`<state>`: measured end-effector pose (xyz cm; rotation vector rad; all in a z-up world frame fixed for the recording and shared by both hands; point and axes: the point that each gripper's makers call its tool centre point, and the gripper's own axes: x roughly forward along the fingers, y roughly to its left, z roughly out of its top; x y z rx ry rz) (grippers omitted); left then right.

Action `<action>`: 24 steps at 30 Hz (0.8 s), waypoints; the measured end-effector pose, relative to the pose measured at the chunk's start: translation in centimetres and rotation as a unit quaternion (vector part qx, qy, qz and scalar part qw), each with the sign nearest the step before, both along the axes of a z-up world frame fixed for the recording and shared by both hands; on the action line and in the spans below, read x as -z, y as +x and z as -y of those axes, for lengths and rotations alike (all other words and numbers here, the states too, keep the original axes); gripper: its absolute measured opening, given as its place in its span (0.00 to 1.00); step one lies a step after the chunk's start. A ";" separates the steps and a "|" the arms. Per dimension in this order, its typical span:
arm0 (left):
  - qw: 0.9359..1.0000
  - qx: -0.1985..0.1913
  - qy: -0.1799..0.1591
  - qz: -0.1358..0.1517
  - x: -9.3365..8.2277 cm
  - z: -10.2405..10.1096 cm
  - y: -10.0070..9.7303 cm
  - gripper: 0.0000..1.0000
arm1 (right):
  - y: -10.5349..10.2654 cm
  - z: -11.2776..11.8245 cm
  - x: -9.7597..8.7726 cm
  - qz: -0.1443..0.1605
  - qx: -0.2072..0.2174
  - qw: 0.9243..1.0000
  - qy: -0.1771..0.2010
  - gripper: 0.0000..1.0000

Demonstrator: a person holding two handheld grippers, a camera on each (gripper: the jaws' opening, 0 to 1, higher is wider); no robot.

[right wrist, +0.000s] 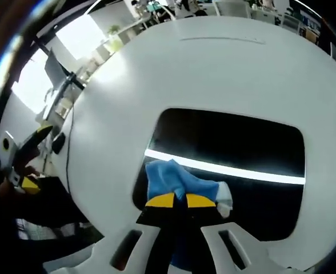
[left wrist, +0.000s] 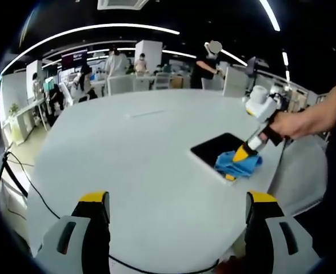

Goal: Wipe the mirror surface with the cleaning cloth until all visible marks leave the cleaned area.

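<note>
Your mirror is a dark rectangular pane with rounded corners, lying flat on the white table and reflecting a bright strip of ceiling light across its lower half. Your cloth is blue, with a white patch at one corner, crumpled into a loose bunch that rests on the mirror's near left part. In the left gripper view you see the mirror off to the right, with the cloth bunched on its right end.
</note>
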<state>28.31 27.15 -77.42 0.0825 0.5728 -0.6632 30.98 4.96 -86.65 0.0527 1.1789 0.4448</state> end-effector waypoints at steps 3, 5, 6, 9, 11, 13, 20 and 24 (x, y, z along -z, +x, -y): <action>1.000 -0.003 0.000 0.001 0.1 -0.3 0.0 1.00 | 0.0 -0.8 0.0 0.000 -0.005 1.000 0.002 0.00; 1.000 -0.006 -0.002 0.002 0.0 -0.4 0.1 1.00 | 0.0 -1.2 0.0 -0.002 -0.007 1.000 0.004 0.00; 1.000 -0.008 -0.003 0.002 0.0 -0.4 0.1 1.00 | 0.0 -1.4 0.0 -0.002 -0.008 1.000 0.005 0.00; 1.000 -0.009 -0.004 0.001 0.0 -0.3 0.1 1.00 | 0.0 -2.3 0.0 -0.004 -0.015 1.000 0.008 0.00; 1.000 -0.008 -0.004 0.001 0.1 -0.2 0.0 1.00 | 0.0 -2.7 0.0 -0.003 -0.018 1.000 0.008 0.00; 1.000 -0.009 -0.004 0.000 0.2 -0.2 0.1 1.00 | 0.0 -3.0 0.0 -0.005 -0.020 1.000 0.011 0.00; 1.000 -0.010 -0.007 0.002 0.0 -0.1 0.6 1.00 | 0.0 -3.5 0.0 -0.005 -0.030 0.999 0.009 0.00; 1.000 -0.006 -0.002 0.001 0.2 0.1 0.8 1.00 | 0.0 -3.5 0.0 -0.008 -0.032 0.999 0.011 0.00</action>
